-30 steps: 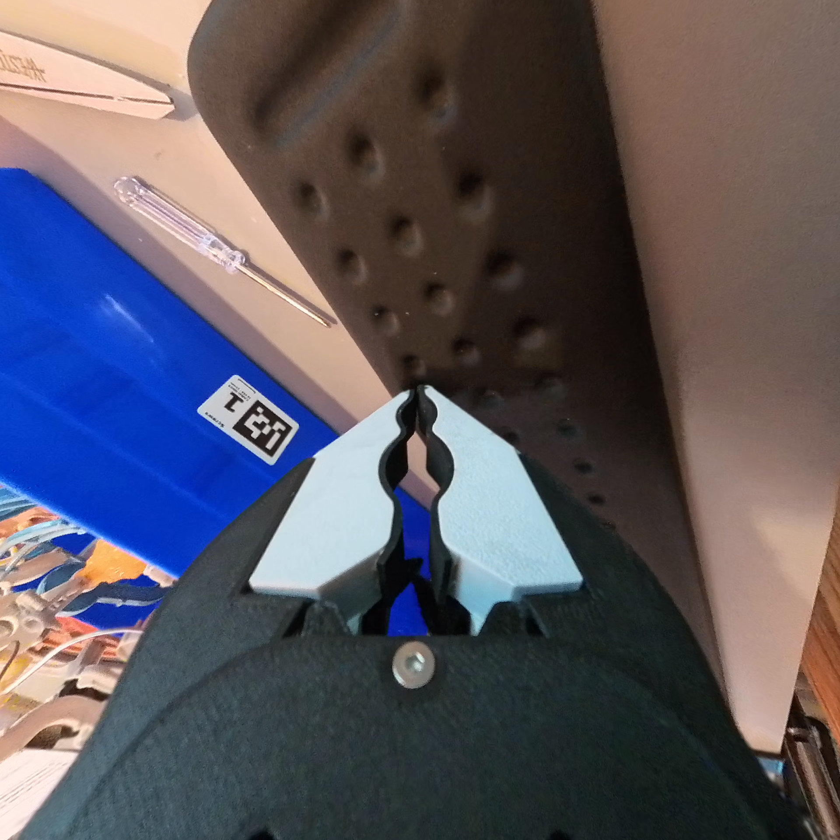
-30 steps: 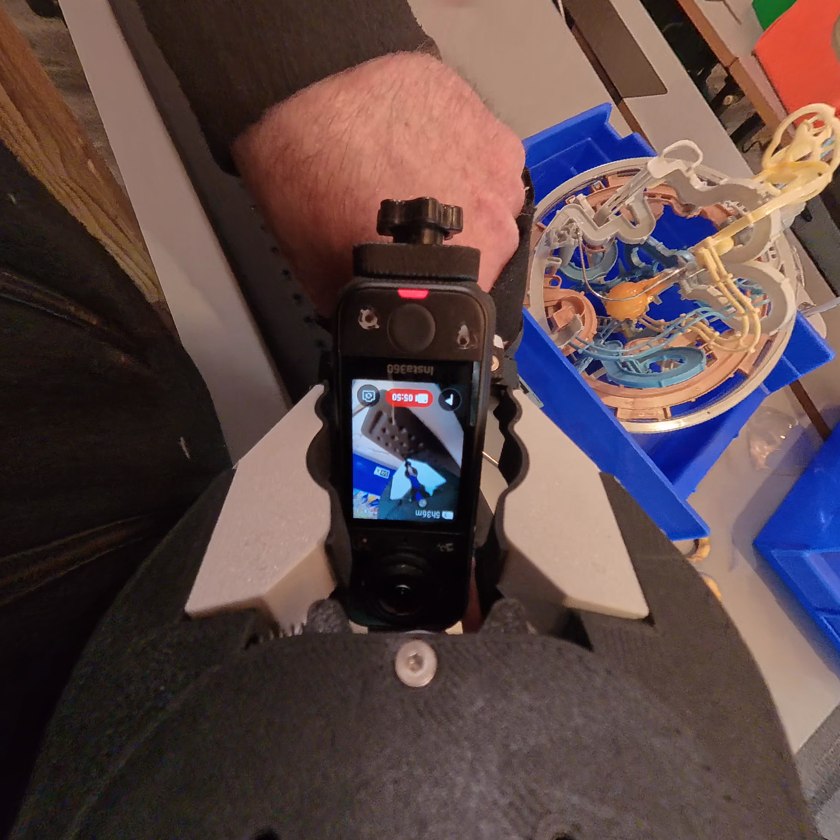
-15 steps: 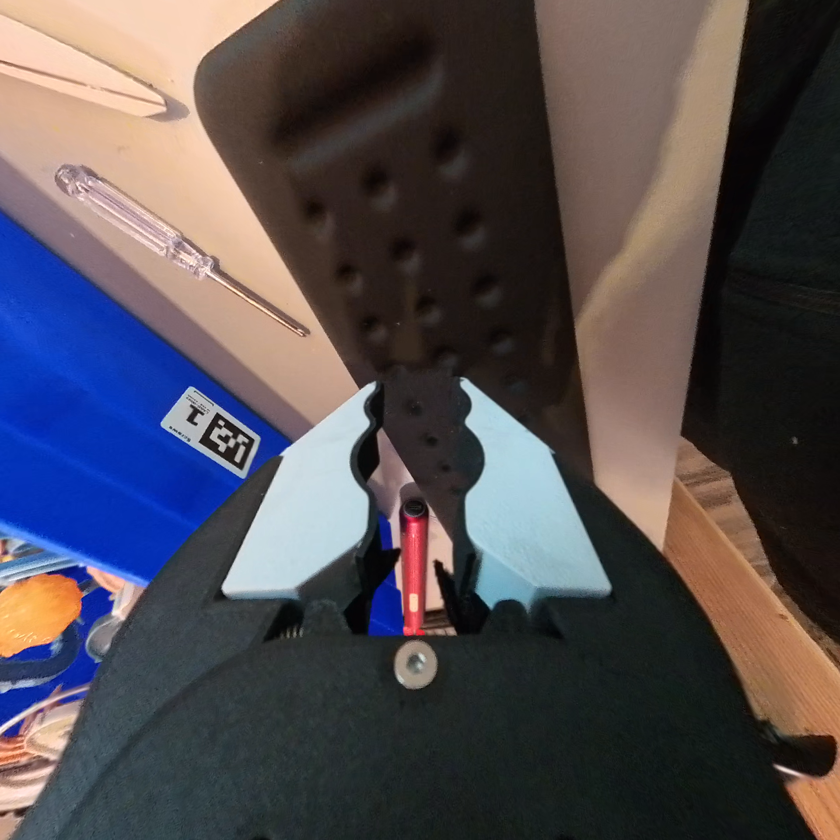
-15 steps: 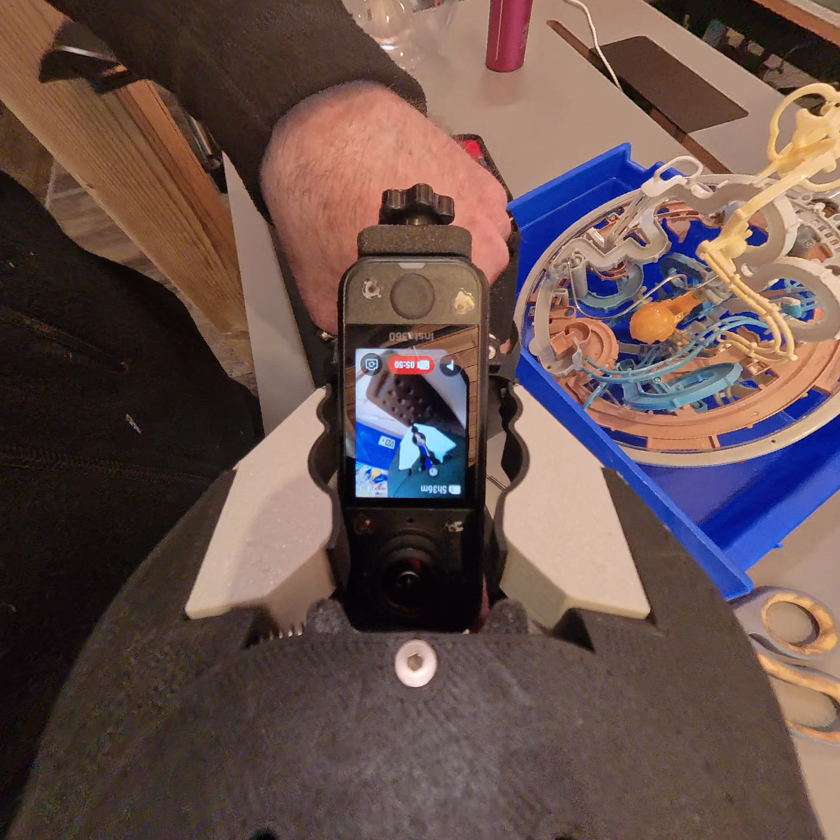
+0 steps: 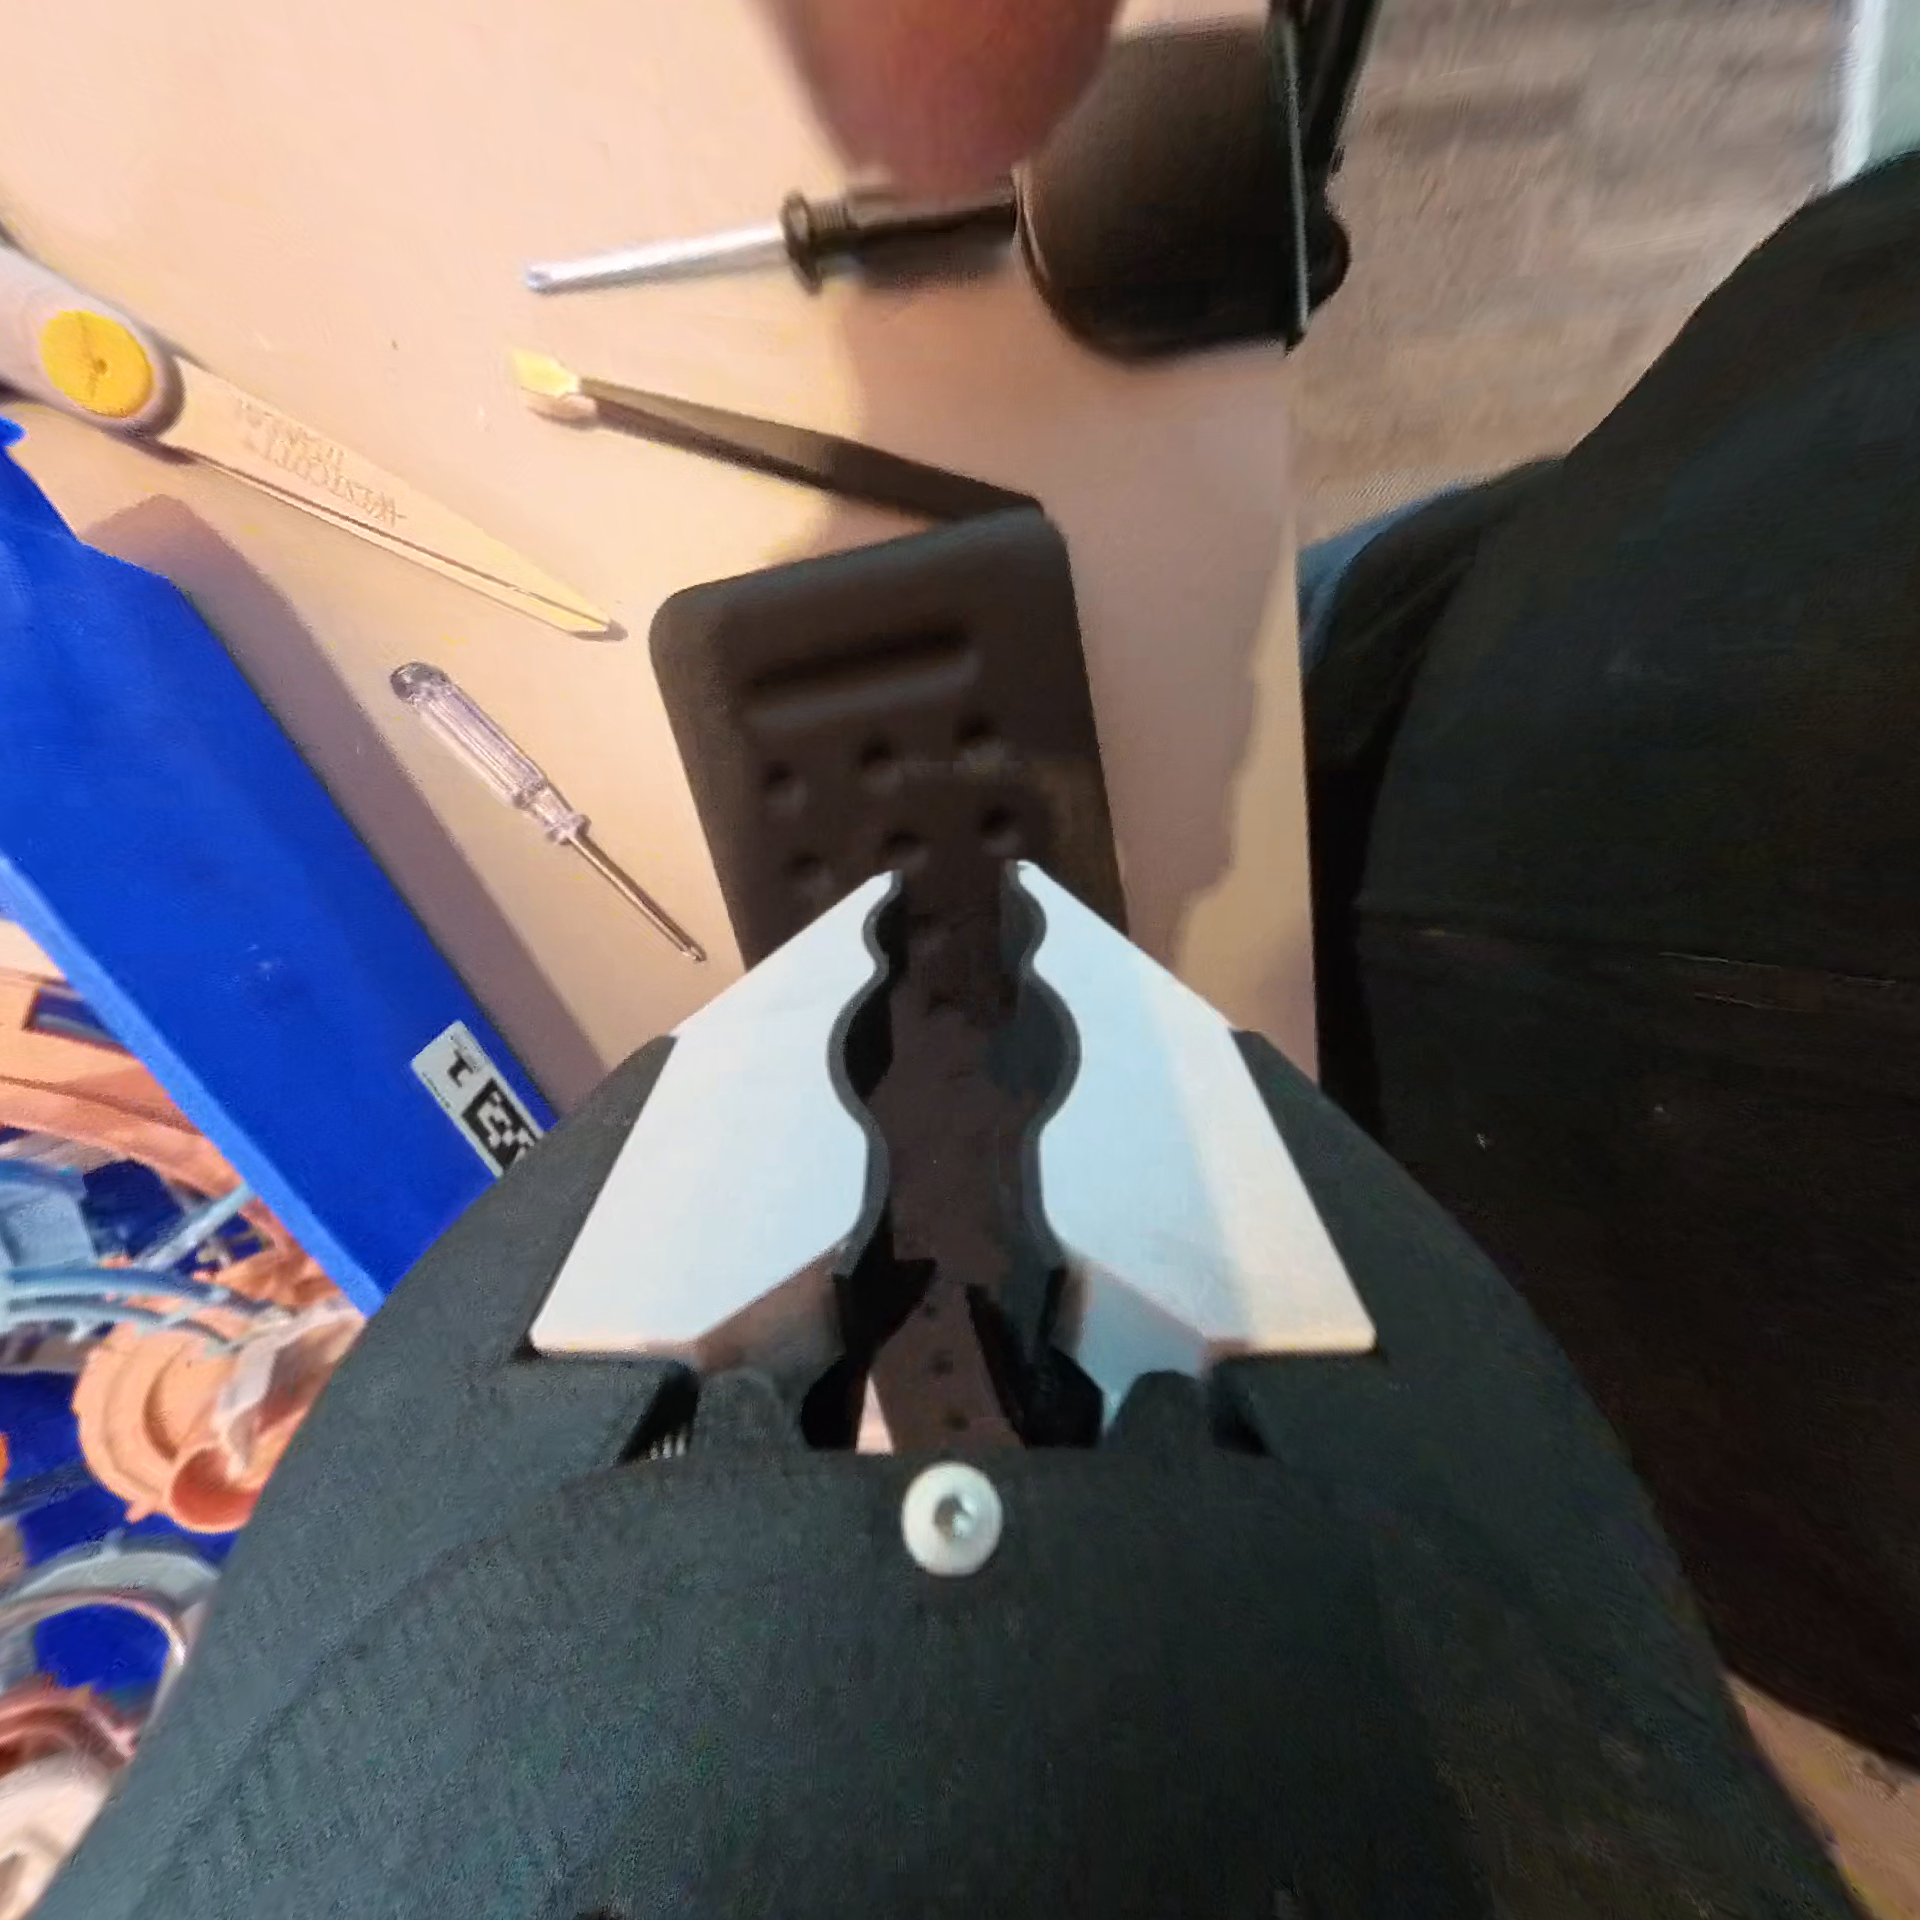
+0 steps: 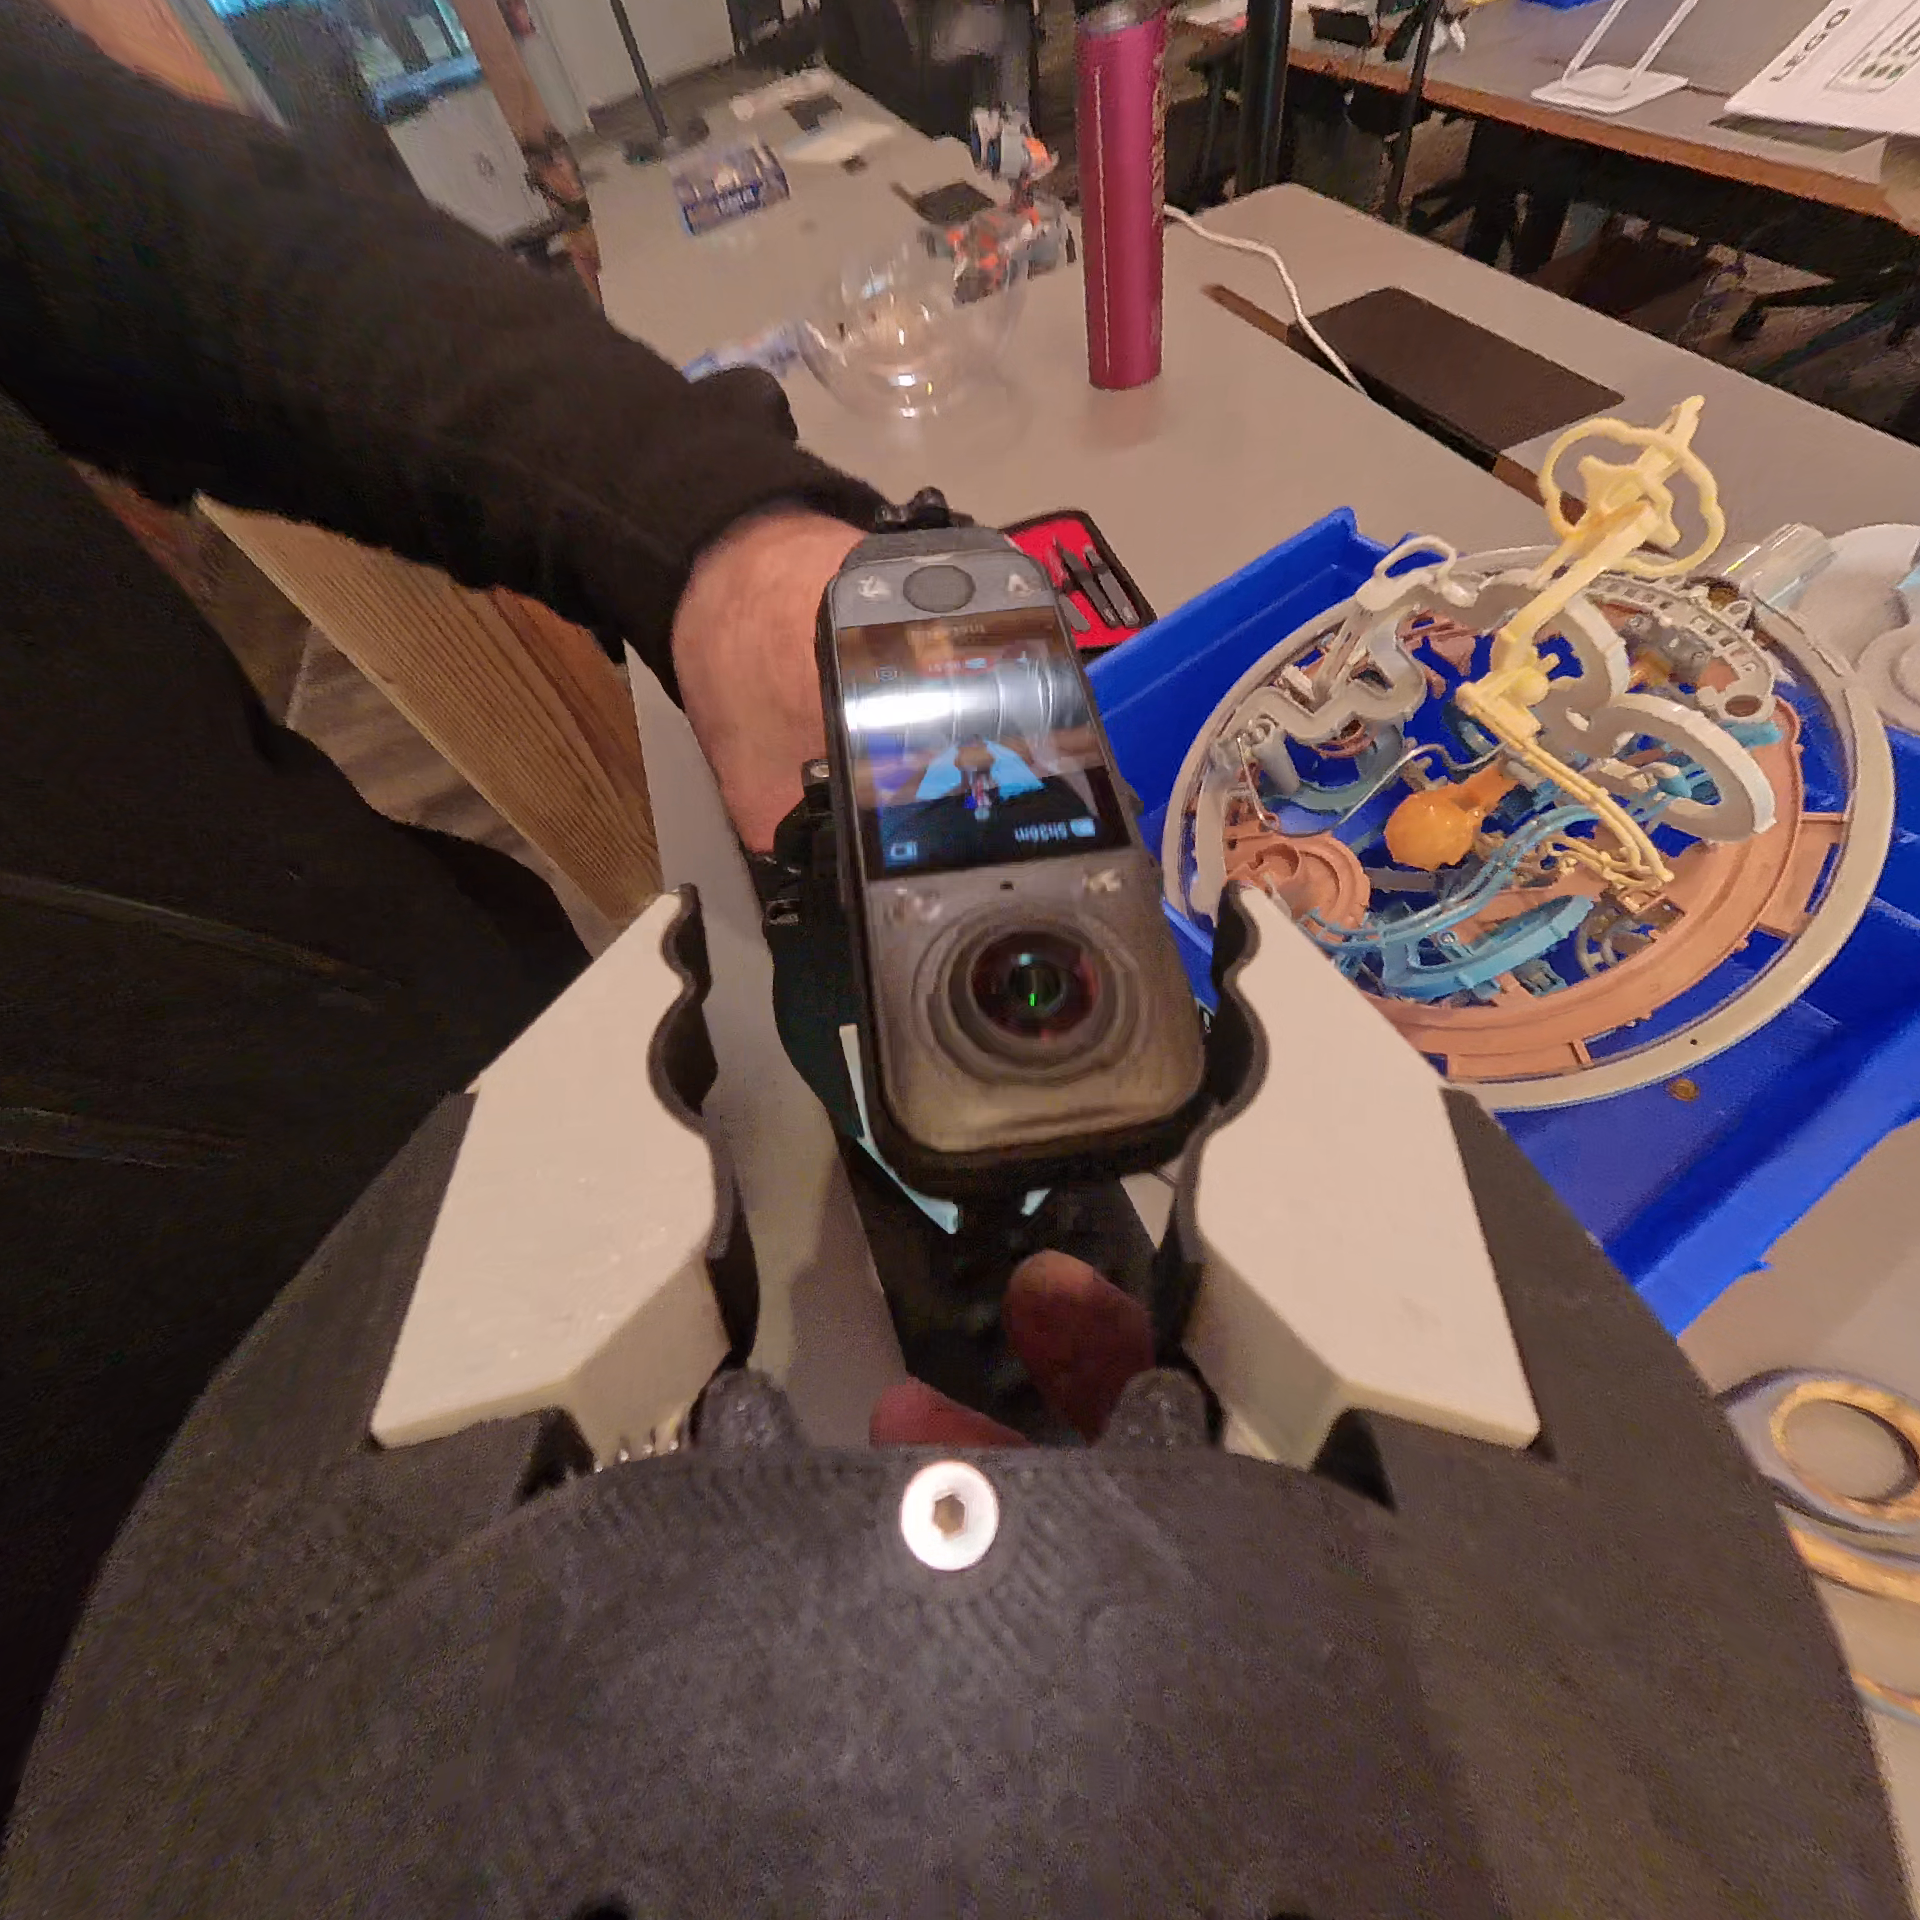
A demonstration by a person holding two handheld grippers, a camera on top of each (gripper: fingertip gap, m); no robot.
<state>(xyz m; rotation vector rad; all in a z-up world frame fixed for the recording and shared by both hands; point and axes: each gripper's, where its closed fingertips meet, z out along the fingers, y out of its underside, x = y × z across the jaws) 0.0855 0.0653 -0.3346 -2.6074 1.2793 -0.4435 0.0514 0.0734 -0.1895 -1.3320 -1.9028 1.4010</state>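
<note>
In the left wrist view my left gripper [image 5: 956, 878] hovers over a black perforated strap [image 5: 873, 665] that lies along the table edge. Its jaws stand slightly apart and the strap shows through the gap; I see no grip on it. In the right wrist view my right gripper [image 6: 956, 904] is wide open. Between its fingers sits the black camera [image 6: 997, 831] mounted on the left gripper, screen and lens facing me, close to the right finger. A person's hand [image 6: 748, 665] in a dark sleeve holds that gripper.
A blue bin [image 6: 1714, 1174] holds a round marble-maze toy [image 6: 1507, 810]; the bin also shows at left [image 5: 208, 831]. Scissors [image 5: 364, 509], a clear-handled screwdriver [image 5: 499, 758], tweezers [image 5: 779, 447] and a black-handled screwdriver [image 5: 883, 223] lie on the table. A pink bottle [image 6: 1122, 208] and a clear dome [image 6: 914, 322] stand farther back.
The left gripper went from shut to slightly open and pulled back from the strap, showing more tools. The right gripper opened wider and the camera between its fingers tilted toward it.
</note>
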